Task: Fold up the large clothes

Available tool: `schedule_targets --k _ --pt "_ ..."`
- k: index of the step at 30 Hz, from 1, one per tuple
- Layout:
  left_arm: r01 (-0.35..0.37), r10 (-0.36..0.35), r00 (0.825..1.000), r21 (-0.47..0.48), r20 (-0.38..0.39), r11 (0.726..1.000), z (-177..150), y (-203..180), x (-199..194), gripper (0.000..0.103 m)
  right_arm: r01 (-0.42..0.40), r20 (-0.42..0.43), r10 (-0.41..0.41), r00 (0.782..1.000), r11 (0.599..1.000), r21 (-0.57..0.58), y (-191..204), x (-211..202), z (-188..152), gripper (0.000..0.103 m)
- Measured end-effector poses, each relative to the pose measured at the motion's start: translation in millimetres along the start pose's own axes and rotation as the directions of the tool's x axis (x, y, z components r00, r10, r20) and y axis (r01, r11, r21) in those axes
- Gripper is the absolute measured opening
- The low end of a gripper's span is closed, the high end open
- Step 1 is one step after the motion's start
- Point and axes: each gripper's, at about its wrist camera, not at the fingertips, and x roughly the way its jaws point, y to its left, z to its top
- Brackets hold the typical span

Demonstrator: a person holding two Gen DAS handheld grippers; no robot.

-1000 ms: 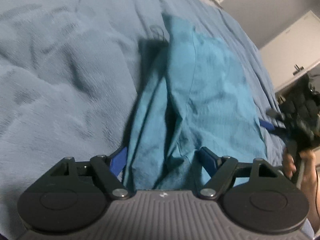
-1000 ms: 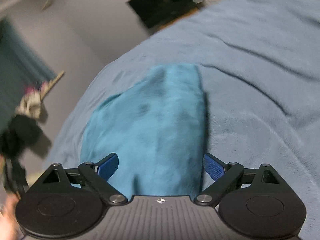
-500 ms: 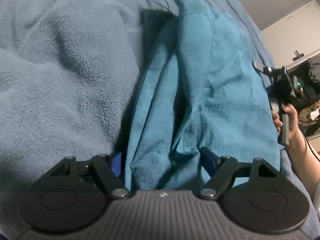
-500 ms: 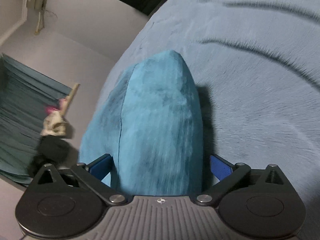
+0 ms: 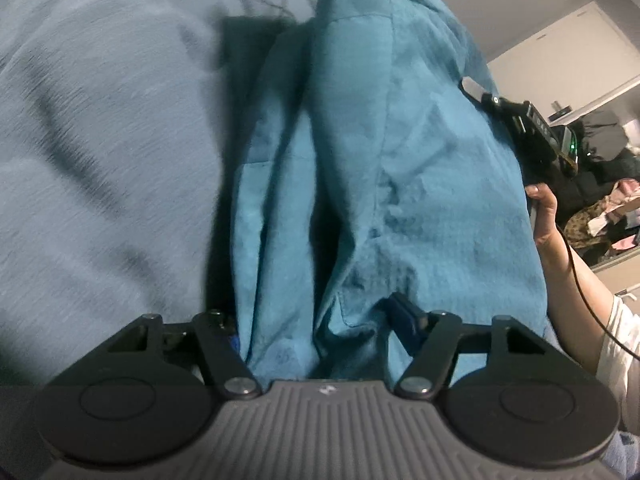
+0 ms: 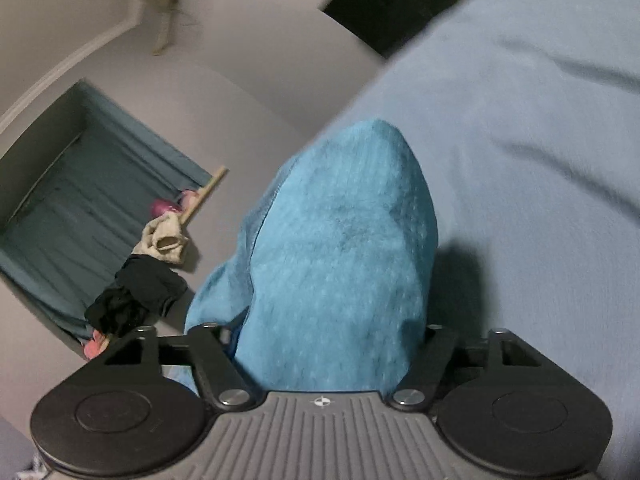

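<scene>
We have the teal woven garment (image 5: 400, 168) bunched between the fingers of both tongs, lifted above the pale blue fleece bed cover (image 5: 100, 140). On the left tongs (image 5: 320, 320) the folds fill the gap, the blue pads pressing the cloth from either side: clamped on it. Over on the right tongs (image 6: 328, 332) a rounded hump of the same garment (image 6: 340, 248) stands straight up from the closed-in fingers, the bed cover (image 6: 520, 140) to its right. From the left wrist we see the right hand (image 5: 544, 216) just beside the garment's far edge. We can read no writing. Compared with a moment ago, the cloth fills more of both views, and the right pads have vanished behind it.
</scene>
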Motion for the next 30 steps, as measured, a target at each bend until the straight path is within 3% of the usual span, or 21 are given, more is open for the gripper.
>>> schedule_targets --k 7,12,14,16,19,24,27,30 --pt "-0.014 0.023 0.985 -0.051 0.172 0.999 22.4 -5.9 9.2 0.062 0.036 0.027 -0.031 0.999 0.981 -0.188 30.4 -15.2 98.2 0.065" --pt "-0.16 0.158 0.946 -0.015 0.282 0.987 30.4 -15.0 12.7 0.062 0.104 0.08 -0.085 0.993 0.958 -0.267 34.9 -14.6 169.2 0.066" --pt "-0.182 0.175 0.945 0.0 0.277 0.983 32.5 -18.0 22.4 0.062 0.158 0.059 -0.148 0.987 0.958 -0.238 19.8 -8.4 192.6 0.071" --pt "-0.209 0.195 0.945 0.027 0.264 0.977 33.0 -20.4 31.3 0.062 0.266 0.021 -0.267 0.964 0.946 -0.186 2.4 3.8 206.6 0.081" --pt "-0.237 0.212 0.941 0.066 0.265 0.969 29.8 -21.6 32.4 0.062 0.431 -0.006 -0.436 0.9 0.892 -0.135 -21.1 8.0 206.7 0.089" --pt "-0.233 0.204 0.93 0.06 0.307 0.971 31.5 -18.6 25.5 0.062 0.468 0.131 -0.457 0.88 0.882 -0.064 -28.8 -33.7 192.4 0.09" --pt "-0.239 0.204 0.908 0.054 0.366 0.969 31.9 -14.9 7.8 0.062 0.451 0.233 -0.44 0.867 0.893 0.008 -18.0 -75.1 179.9 0.091" --pt "-0.246 0.201 0.87 0.042 0.45 0.968 24.9 -25.1 -11.3 0.062 0.461 0.29 -0.434 0.853 0.887 -0.028 15.2 -100.2 142.7 0.09"
